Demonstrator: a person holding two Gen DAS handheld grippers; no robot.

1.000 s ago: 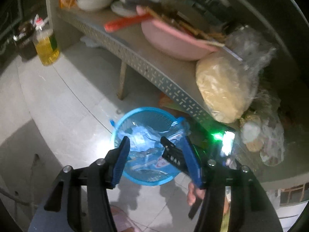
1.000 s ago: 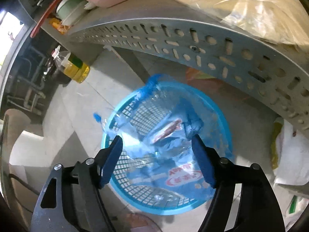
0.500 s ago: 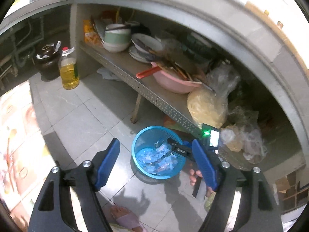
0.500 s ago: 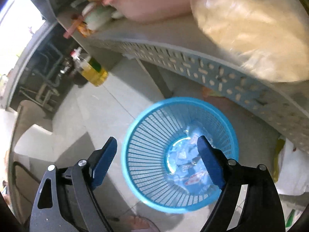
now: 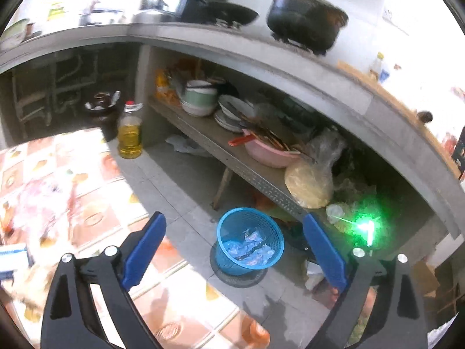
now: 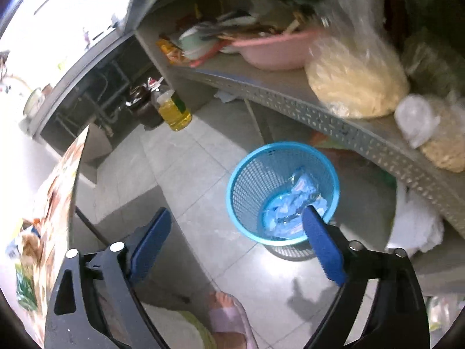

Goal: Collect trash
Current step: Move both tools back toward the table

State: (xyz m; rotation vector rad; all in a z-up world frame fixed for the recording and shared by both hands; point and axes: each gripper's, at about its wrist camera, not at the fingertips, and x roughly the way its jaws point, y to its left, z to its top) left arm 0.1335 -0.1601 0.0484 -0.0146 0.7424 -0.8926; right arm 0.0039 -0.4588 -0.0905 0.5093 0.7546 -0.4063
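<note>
Left claw (image 5: 232, 241) empty, jaws opening wide; right claw (image 6: 237, 237) likewise opening, nothing between pads. Crumpled blue plastic wrappers (image 6: 293, 206) lie at bottom of blue mesh wastebasket (image 6: 247, 180) on tiled floor (image 6: 186, 160), just beside perforated metal shelf (image 6: 334, 119); oil bottle (image 6: 174, 110) well apart

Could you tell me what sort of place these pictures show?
Most likely a home kitchen. A blackened pot sits on a concrete counter, bowls and plates crowd the shelf below, and a cooking oil bottle stands on the tiled floor near a blue wastebasket.
</note>
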